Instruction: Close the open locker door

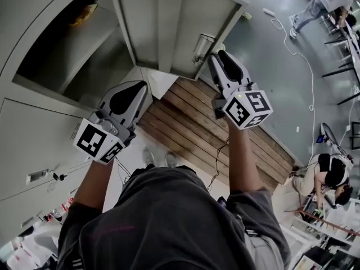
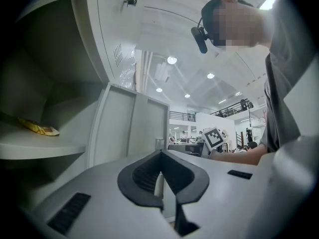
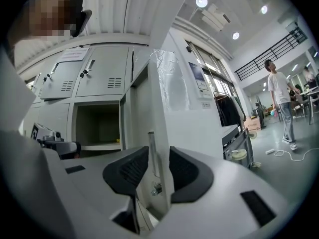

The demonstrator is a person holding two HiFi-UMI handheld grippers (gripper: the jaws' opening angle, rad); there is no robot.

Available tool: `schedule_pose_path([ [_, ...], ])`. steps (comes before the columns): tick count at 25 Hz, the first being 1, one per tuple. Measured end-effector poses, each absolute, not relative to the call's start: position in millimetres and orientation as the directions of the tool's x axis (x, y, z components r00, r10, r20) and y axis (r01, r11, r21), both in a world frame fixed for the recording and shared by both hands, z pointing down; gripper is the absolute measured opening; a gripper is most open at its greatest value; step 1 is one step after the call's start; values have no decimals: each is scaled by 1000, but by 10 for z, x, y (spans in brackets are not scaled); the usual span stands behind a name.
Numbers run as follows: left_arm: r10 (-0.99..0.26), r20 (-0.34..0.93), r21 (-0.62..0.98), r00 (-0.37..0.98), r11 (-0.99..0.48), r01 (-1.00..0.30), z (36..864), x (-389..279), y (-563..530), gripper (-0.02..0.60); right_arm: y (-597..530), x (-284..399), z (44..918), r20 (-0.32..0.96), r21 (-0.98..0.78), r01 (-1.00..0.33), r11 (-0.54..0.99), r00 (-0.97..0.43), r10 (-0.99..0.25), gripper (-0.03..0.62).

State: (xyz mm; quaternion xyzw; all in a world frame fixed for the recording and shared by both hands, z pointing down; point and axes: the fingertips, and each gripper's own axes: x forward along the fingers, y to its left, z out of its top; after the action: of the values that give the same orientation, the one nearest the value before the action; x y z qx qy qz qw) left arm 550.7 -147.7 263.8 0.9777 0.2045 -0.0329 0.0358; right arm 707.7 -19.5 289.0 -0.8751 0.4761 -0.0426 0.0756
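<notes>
**Fig. Right gripper at the free edge of the open door, ready to swing it shut.**

The locker door stands swung well out from its compartment, so the task is not yet done.

The right gripper is level, w/ its jaws spread wide. They straddle the door's free edge and the latch strip on it. The pads show a gap on both sides and clamp nothing. It sits at the edge farthest from the hinge, presumably because a push there gets the most leverage. Open jaws suit a shove better than a pinch.

The left gripper sits on the door's inner side, btw. door and compartment mouth, apart from both. Its jaws are closed to a narrow slit and hold nothing. The pale sliver seen thru the slit is prob. background, though the view is too tight to be sure. It seems parked as a spare, but it lies in the door's swing path and would need to clear out first.

Behind the door, a yellow packet lies on the shelf. It is well inside, so it should not foul the closing.
</notes>
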Motion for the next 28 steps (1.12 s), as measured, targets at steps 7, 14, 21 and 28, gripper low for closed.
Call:
schedule_pose_path([
  [7,402,-70,55,913,-912,406,2642,5537,-1490,15,-258,7166,2907,16,-159,-828,-537,542,-840,133],
  [14,395,-52,55,917,-916,397,2674,5536,-1488,15,-327,7199,2942,27,-154,-833,-531,534,-845,130],
  [21,352,-52,50,934,-934,355,2648,5404,-1459,15,-289,7079,2938,16,-151,-844,-514,518,-855,117],
  [28,288,-62,55,956,-955,291,2660,5173,-1366,15,-298,6803,2942,6,-146,-885,-443,447,-895,110],
])
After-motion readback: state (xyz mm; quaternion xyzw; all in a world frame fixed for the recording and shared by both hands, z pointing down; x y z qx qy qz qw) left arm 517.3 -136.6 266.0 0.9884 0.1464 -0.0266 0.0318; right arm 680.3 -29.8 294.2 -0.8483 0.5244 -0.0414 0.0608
